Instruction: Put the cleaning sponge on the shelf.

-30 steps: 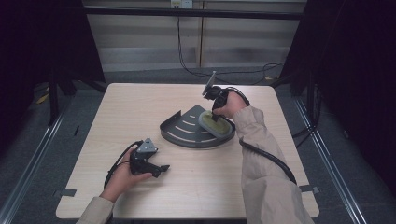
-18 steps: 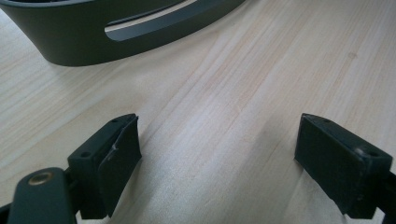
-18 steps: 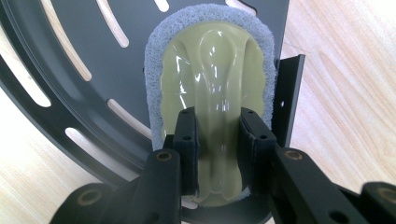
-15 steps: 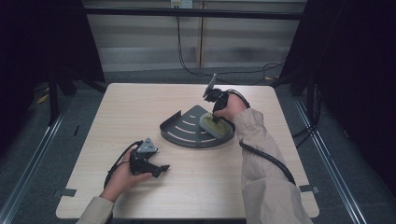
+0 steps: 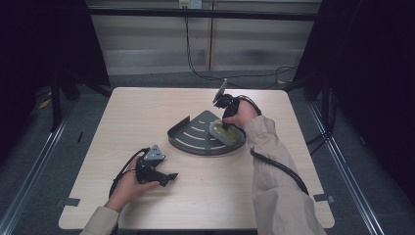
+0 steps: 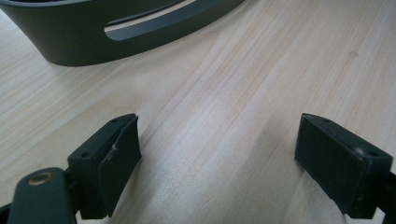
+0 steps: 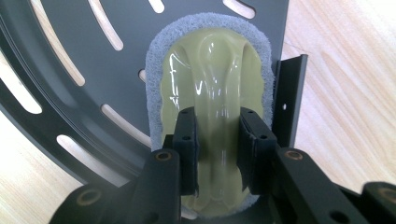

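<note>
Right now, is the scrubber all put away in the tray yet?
Almost. The scrubber already lies flat on the slotted grey corner tray. The right gripper is shut on its green handle ridge, so letting go is left. The left gripper rests open on the table.

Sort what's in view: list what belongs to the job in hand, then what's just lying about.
In the job:
- scrubber, olive grip with grey pad, clamped by the right tool
- dark slotted corner shelf under it

Lying about:
- left tool, open, resting on the table
- cables on the floor behind
</note>
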The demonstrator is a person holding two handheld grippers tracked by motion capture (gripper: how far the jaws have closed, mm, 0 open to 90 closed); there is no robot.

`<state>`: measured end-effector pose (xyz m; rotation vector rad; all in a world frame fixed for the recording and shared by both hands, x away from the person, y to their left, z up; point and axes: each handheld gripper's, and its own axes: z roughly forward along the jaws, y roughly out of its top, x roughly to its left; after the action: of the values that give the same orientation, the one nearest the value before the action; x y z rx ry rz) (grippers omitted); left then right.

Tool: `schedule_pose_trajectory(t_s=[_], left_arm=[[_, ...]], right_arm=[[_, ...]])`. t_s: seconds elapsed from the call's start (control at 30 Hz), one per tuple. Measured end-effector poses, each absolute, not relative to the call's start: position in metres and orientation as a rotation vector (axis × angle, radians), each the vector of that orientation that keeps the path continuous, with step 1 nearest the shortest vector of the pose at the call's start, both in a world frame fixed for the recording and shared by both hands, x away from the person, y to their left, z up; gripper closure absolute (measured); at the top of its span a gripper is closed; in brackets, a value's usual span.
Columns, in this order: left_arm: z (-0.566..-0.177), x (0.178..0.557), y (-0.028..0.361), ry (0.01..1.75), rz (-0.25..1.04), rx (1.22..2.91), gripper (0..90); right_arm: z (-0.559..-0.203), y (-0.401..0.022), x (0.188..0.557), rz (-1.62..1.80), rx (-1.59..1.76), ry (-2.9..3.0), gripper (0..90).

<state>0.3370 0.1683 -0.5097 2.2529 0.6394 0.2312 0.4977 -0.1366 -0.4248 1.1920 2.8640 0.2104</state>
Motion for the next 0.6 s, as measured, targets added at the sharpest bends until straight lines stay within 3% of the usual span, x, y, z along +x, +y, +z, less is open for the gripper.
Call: schedule_pose_trajectory(t_s=[0.6], left_arm=[[-0.5097,0.337,0.1683,0.64,0.232,2.253,13.6]], right_arm=[[-0.4281,-0.1367,0.4976,0.23,1.234,2.835,71.1]])
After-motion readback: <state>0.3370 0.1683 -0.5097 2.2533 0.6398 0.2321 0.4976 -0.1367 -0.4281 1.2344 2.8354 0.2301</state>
